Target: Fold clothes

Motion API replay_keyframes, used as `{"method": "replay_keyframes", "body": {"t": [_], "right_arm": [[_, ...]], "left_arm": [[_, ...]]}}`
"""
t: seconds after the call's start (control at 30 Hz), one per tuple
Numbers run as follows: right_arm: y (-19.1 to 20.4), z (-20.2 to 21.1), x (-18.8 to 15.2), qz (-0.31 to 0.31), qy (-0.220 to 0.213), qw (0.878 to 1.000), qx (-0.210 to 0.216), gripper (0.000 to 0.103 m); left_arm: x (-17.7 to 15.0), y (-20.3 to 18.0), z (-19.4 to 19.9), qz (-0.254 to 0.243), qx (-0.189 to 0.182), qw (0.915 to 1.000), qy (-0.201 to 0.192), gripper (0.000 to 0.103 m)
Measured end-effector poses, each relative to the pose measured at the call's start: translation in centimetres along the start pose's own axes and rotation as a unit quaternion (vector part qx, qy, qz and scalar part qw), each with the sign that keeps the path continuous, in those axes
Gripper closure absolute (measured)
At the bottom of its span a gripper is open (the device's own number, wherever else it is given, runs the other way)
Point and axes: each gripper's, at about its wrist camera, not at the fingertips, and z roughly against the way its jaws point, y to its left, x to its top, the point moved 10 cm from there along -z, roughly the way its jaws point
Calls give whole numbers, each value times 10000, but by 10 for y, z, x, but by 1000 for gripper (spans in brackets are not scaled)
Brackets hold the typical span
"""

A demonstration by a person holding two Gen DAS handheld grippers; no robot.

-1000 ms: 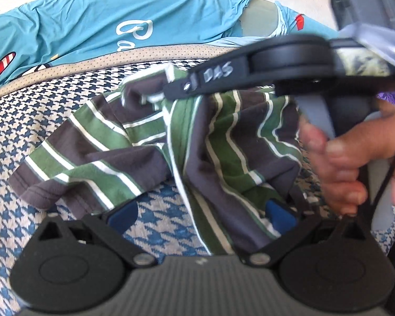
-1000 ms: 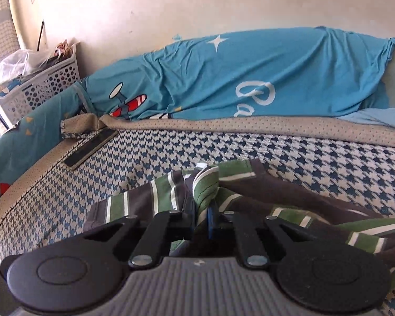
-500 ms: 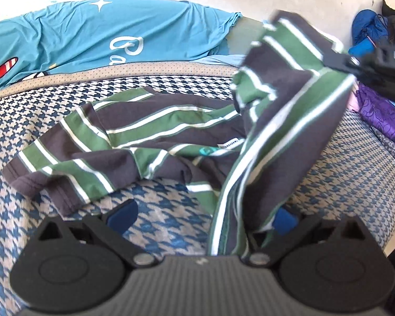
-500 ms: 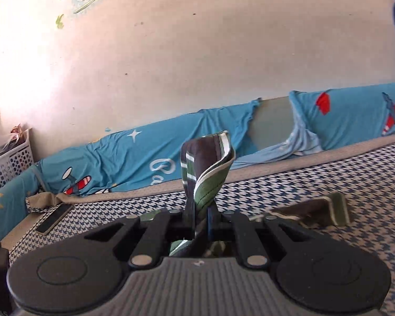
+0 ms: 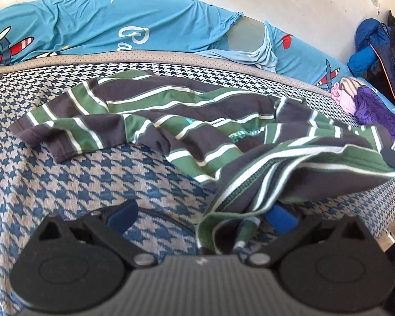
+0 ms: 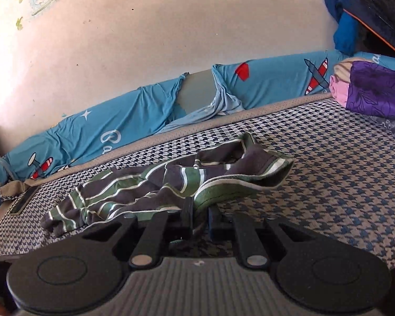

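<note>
Garment: a dark grey cotton shirt with green and white stripes (image 5: 187, 121) lies crumpled on the blue-and-cream houndstooth mattress cover (image 5: 65, 179), one sleeve spread flat to the left.
Left gripper (image 5: 201, 217): jaws stand wide apart; a fold of the shirt's hem drapes over the right-hand blue pad (image 5: 280, 217), the left pad bare above the cover.
Right gripper (image 6: 198, 217): jaws nearly closed on the shirt's green hem edge, though whether the pads truly press it is hard to see; they have just been opening slightly.
Background: turquoise aeroplane-print bolster (image 6: 92, 134) along the wall; purple folded cloth (image 6: 376, 92) at far right.
</note>
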Motion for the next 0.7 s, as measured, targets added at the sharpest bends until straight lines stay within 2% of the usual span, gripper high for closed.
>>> {"method": "replay_keyframes", "body": {"t": [0.13, 0.23, 0.33, 0.43, 0.57, 0.7], "right_arm": [[4, 11, 1, 220, -135, 9996, -78, 86], [12, 19, -9, 374, -20, 9993, 17, 81], [20, 23, -27, 508, 280, 9982, 172, 76], [26, 28, -45, 535, 585, 9963, 317, 76], [37, 40, -57, 687, 626, 9938, 610, 76], [62, 54, -51, 1014, 260, 9878, 1153, 76]], "left_arm": [[3, 18, 13, 373, 137, 9991, -166, 0], [8, 38, 25, 682, 342, 9965, -344, 0], [14, 66, 31, 799, 988, 9907, -495, 0], [20, 95, 32, 906, 1680, 9799, -580, 0], [21, 120, 25, 1160, 2094, 9696, -508, 0], [4, 129, 8, 1146, 2400, 9640, 10, 0]]}}
